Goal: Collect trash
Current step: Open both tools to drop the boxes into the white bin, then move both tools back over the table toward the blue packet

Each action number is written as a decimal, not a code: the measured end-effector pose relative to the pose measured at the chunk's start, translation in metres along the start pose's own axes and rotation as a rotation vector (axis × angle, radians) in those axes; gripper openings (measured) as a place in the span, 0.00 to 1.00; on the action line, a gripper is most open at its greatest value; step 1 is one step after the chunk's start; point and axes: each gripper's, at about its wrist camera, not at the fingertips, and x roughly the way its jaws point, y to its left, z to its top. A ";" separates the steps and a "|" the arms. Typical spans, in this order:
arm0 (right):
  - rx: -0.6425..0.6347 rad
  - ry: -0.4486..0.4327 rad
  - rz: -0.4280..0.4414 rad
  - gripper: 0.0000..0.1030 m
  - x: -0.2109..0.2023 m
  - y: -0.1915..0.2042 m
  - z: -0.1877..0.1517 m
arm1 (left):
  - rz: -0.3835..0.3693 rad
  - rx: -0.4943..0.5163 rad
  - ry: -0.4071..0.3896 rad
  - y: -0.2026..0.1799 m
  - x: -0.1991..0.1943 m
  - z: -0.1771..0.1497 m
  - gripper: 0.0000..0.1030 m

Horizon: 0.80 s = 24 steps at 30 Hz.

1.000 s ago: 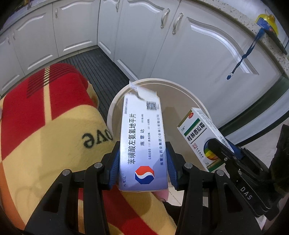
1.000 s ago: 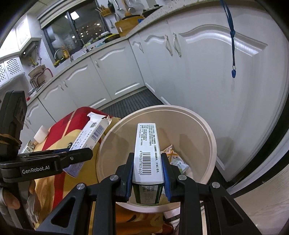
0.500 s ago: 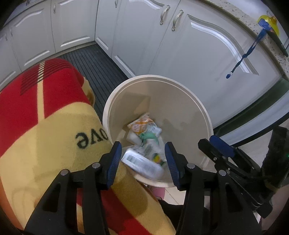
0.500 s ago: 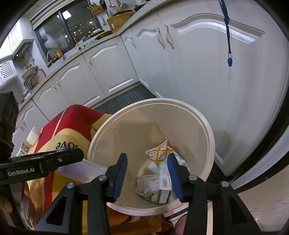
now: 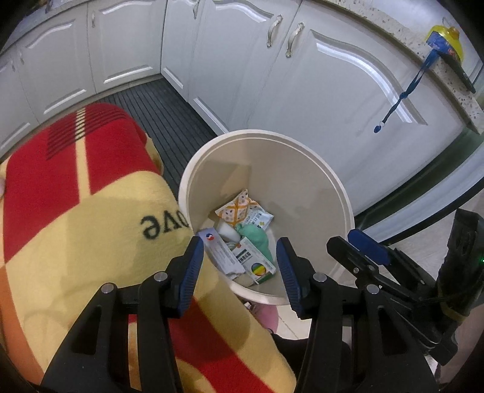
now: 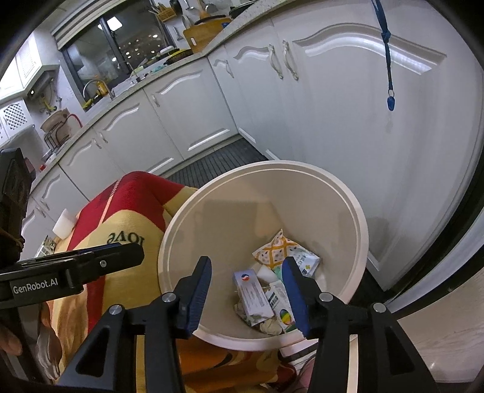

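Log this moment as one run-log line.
left gripper: open, empty | right gripper: jaws just opened, empty | both boxes in bin

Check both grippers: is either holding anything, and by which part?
Nothing is held. The left gripper and right gripper are both open and empty above the round cream plastic bin.

A home kitchen: white cabinets (image 6: 193,121) with curved handles run along the upper part of the frame, a speckled surface (image 6: 242,18) above them carries a cutting board (image 6: 205,31), and at upper left a sink tap (image 6: 96,87) stands below a dark window (image 6: 121,39).
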 end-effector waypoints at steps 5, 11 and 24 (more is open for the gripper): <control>-0.020 -0.003 0.008 0.45 -0.005 0.010 0.000 | 0.024 0.002 -0.026 0.005 -0.014 -0.005 0.47; -0.043 -0.016 0.027 0.46 -0.015 0.027 0.000 | 0.057 -0.004 -0.061 0.017 -0.035 -0.013 0.47; -0.121 -0.026 0.089 0.51 -0.030 0.081 -0.001 | 0.118 -0.061 -0.104 0.060 -0.076 -0.040 0.47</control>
